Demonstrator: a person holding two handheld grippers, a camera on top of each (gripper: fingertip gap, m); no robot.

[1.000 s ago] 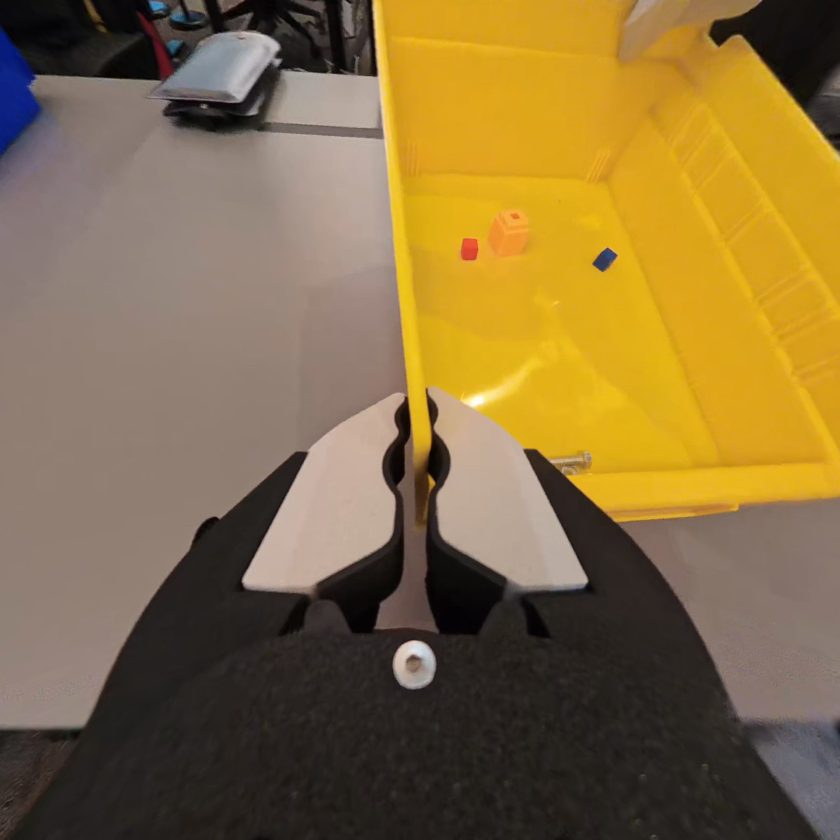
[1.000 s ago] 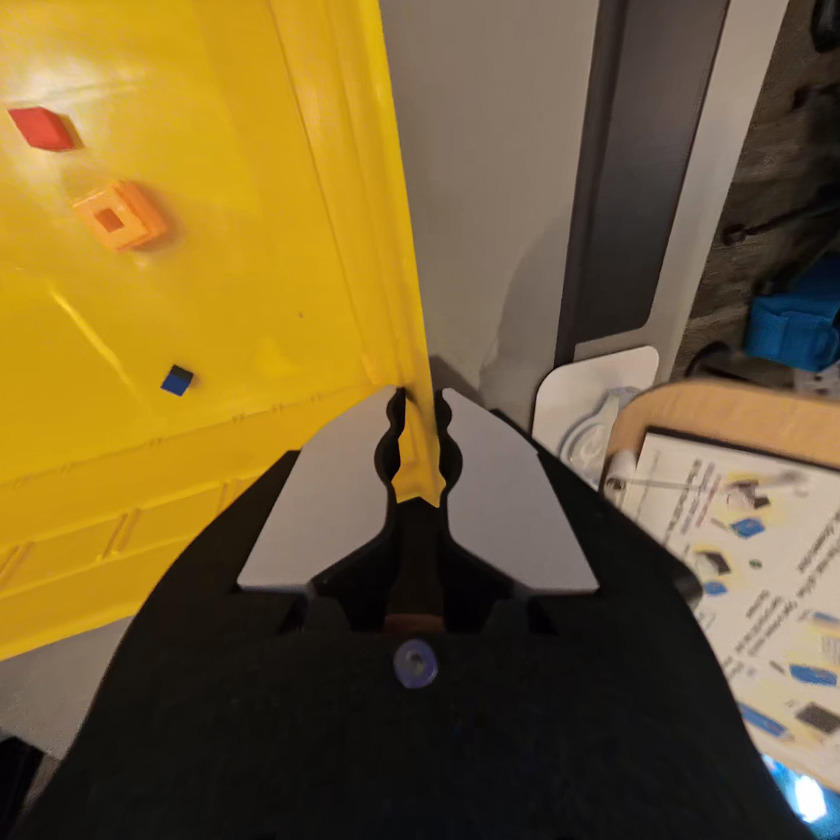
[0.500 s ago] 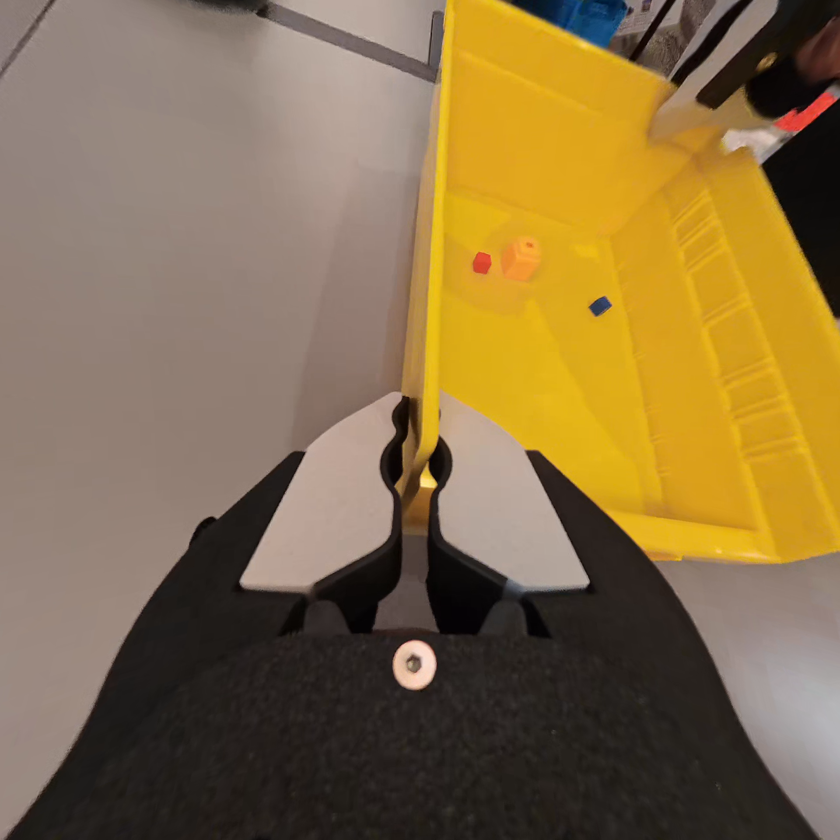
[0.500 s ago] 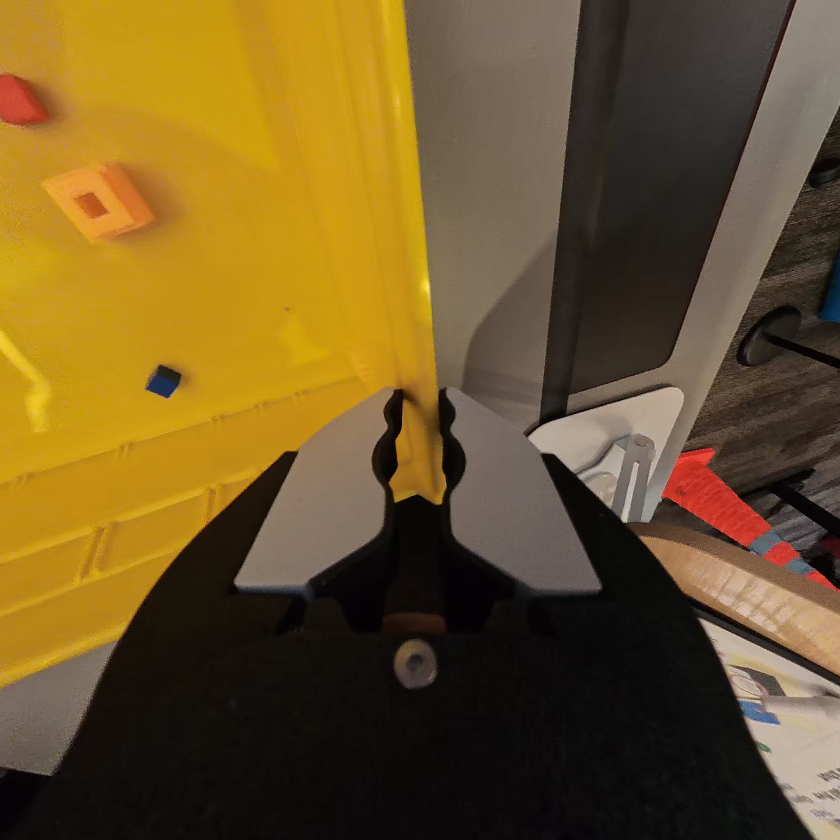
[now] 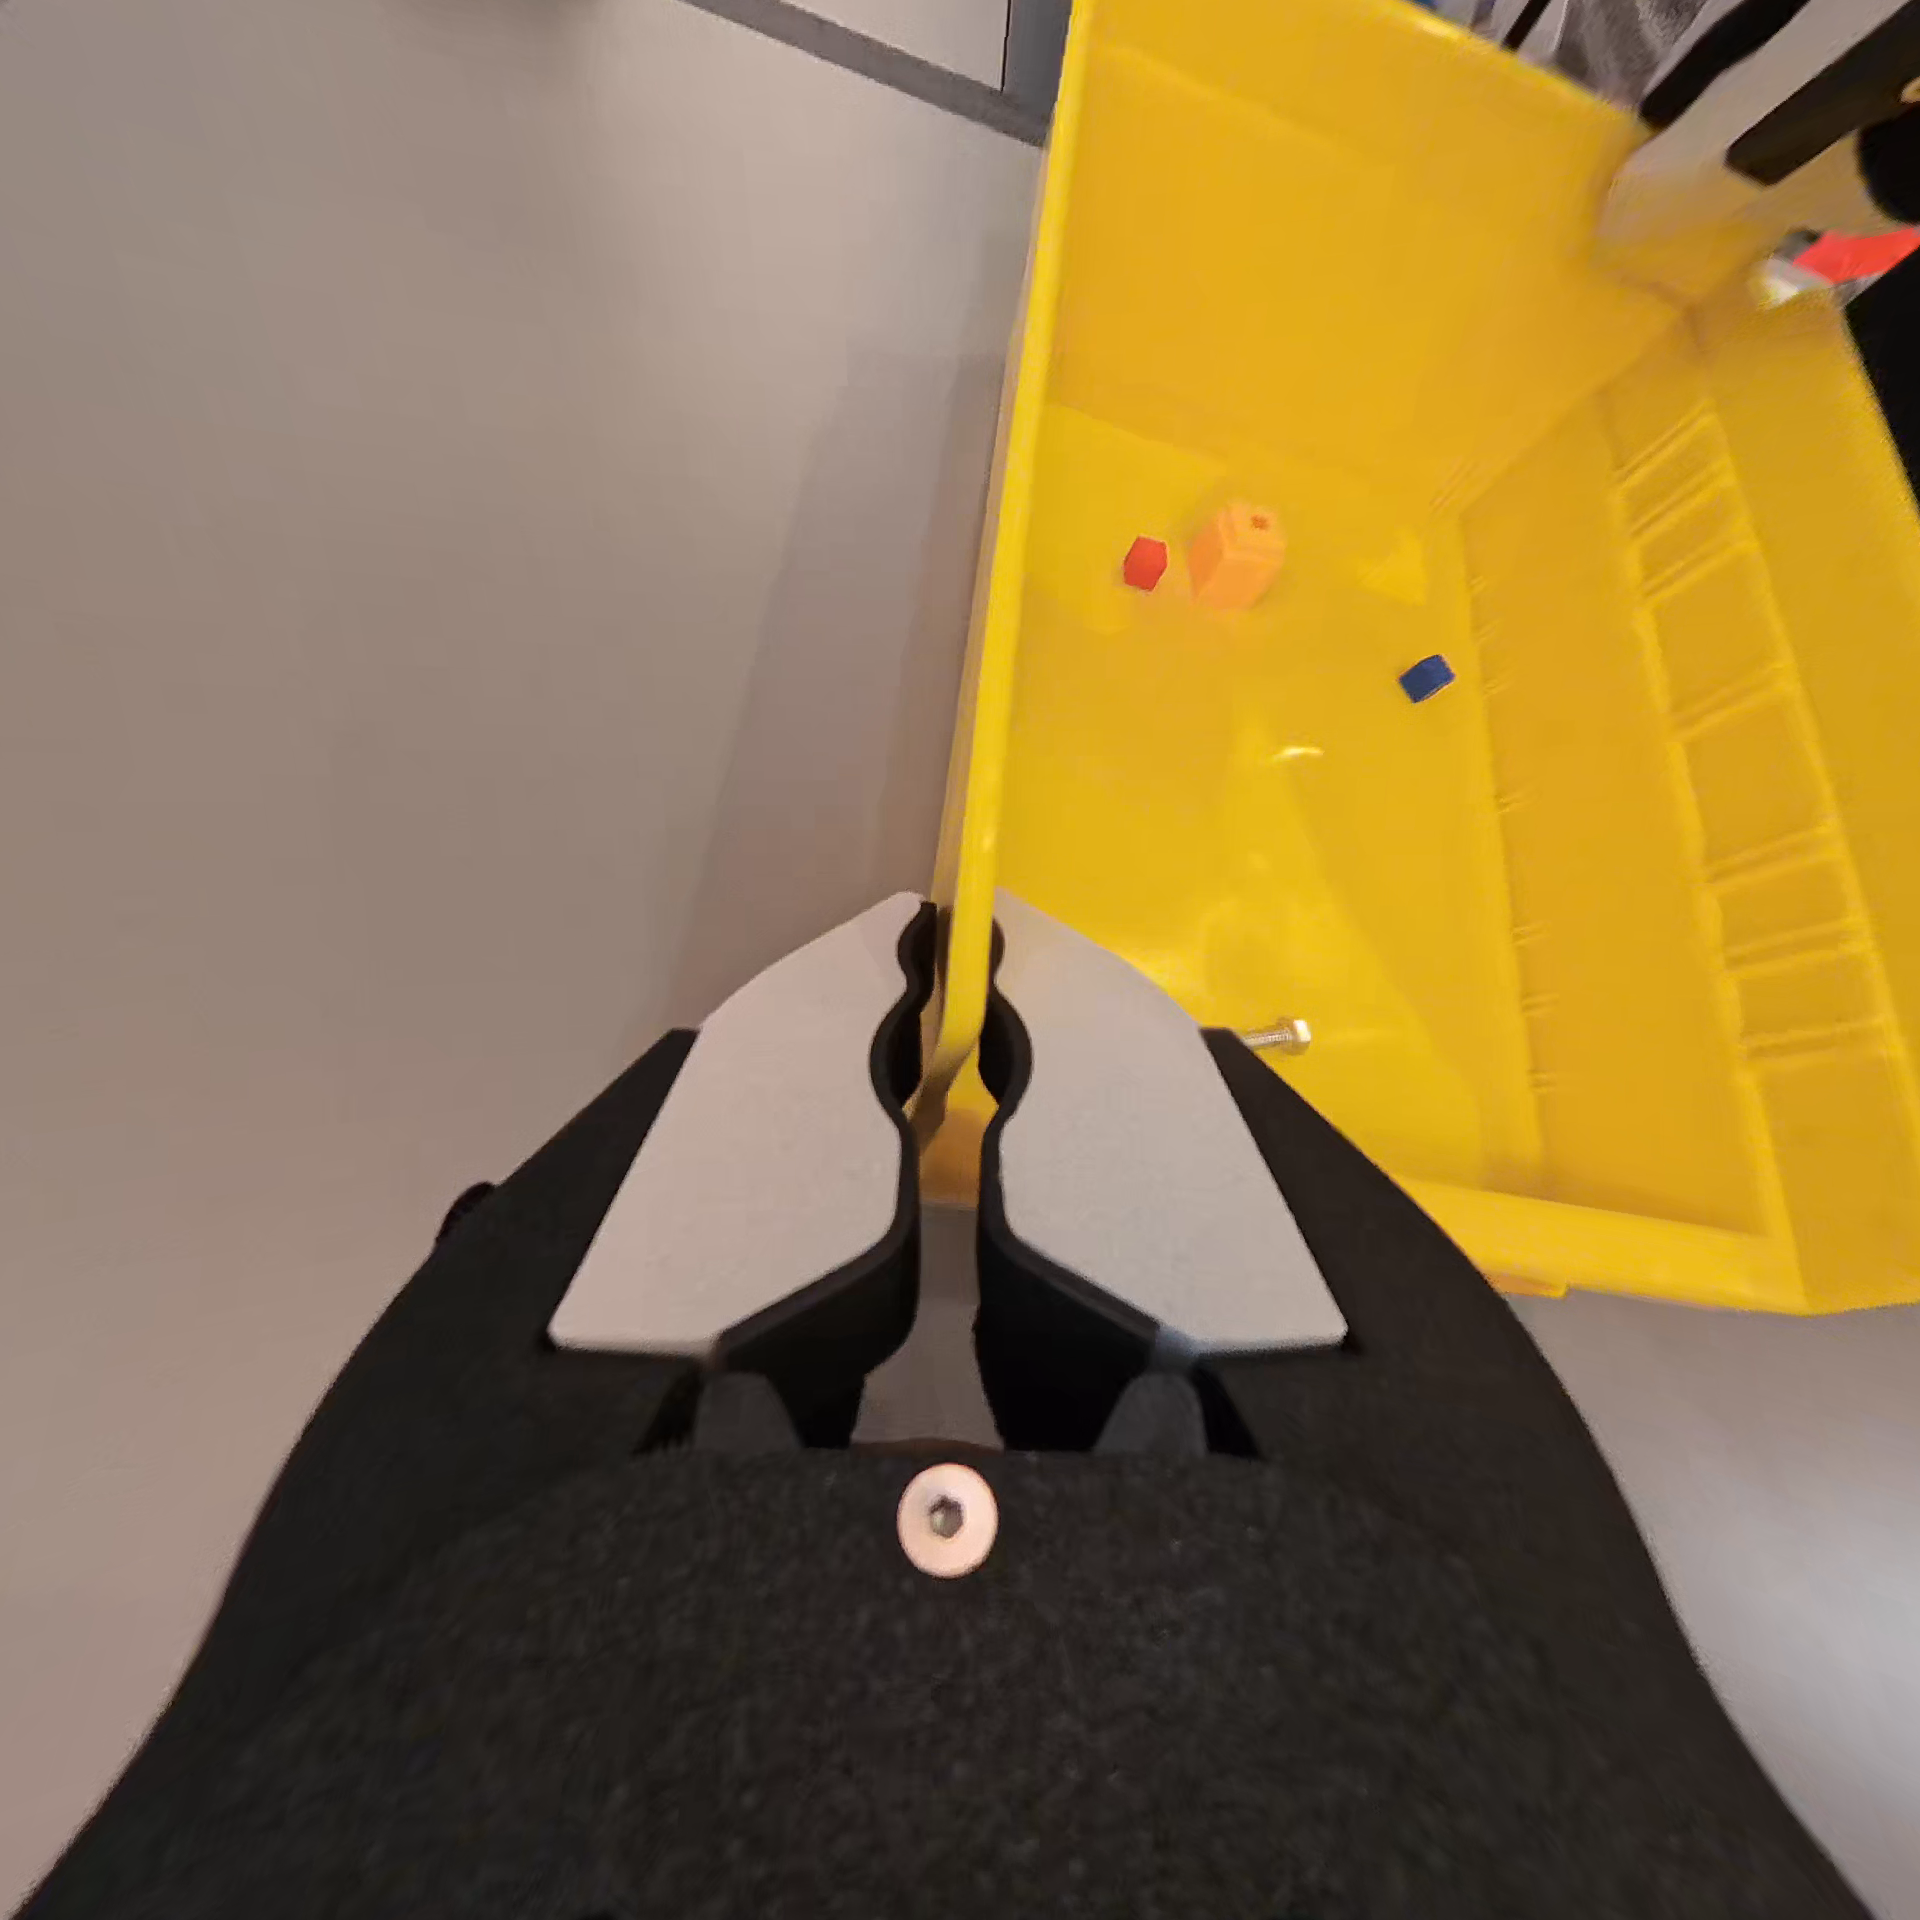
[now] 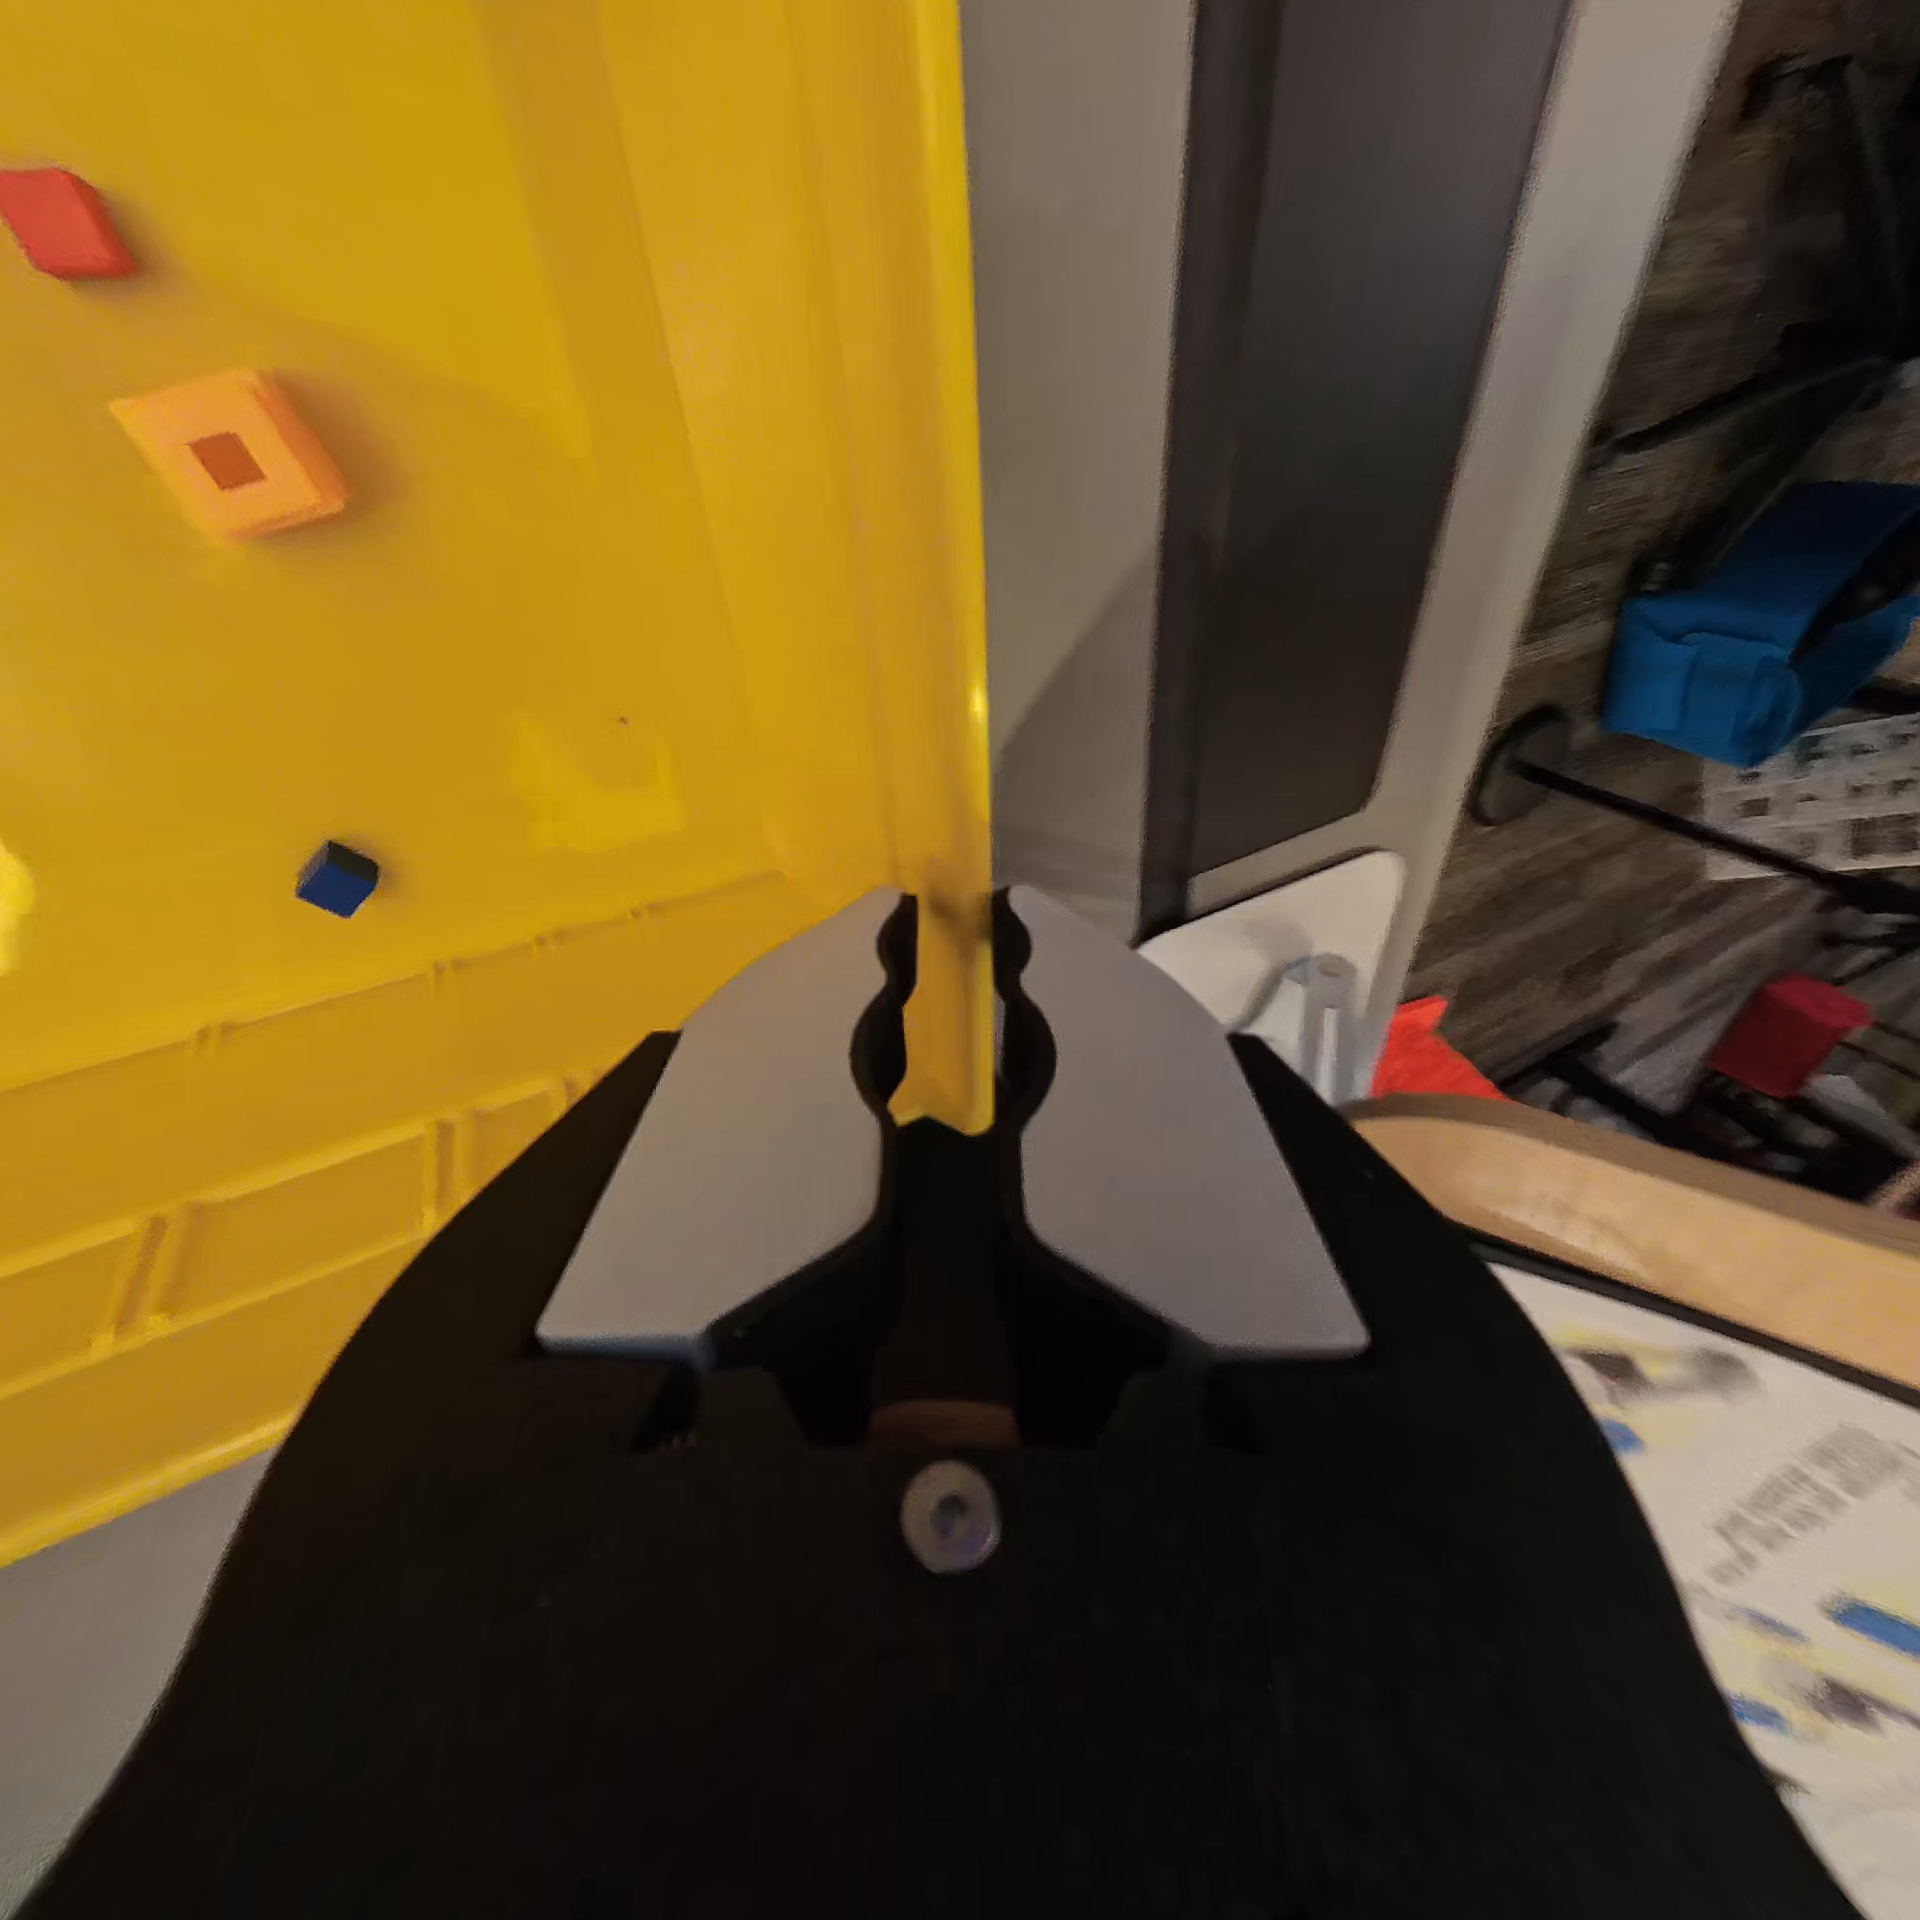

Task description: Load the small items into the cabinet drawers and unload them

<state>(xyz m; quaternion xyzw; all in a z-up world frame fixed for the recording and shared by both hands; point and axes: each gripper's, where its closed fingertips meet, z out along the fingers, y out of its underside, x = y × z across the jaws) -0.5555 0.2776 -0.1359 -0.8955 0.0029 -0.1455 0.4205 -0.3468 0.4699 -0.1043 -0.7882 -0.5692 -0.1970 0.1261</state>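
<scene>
My left gripper (image 5: 958,914) is shut on the left wall of a yellow bin (image 5: 1299,291), near its front corner. My right gripper (image 6: 951,904) is shut on the bin's rim (image 6: 935,520) at the opposite corner; it also shows at the top right of the left wrist view (image 5: 1704,177). The bin is held above the grey table (image 5: 416,520), tilted. Inside lie a small red cube (image 5: 1144,562), an orange block with a square hole (image 5: 1233,553), a small blue cube (image 5: 1424,677) and a silver bolt (image 5: 1276,1035). The right wrist view shows the red cube (image 6: 62,223), orange block (image 6: 234,457) and blue cube (image 6: 336,879).
A dark grey panel with a white frame (image 6: 1340,468) stands right of the bin. A wooden-edged board with a printed sheet (image 6: 1662,1455) lies at lower right. A blue bag (image 6: 1756,634) and red items (image 6: 1782,1039) sit on the floor beyond. Spacing between my two grippers at the tips: around 30 cm. It is some 12 cm from my right tips to the small blue cube (image 5: 1424,677). My right wrist view (image 6: 343,878) looks at it from another angle.
Both grippers have kept their grip and lifted and tilted the bin; the view has swung downward onto the table. The small items have stayed roughly in place on the bin floor.
</scene>
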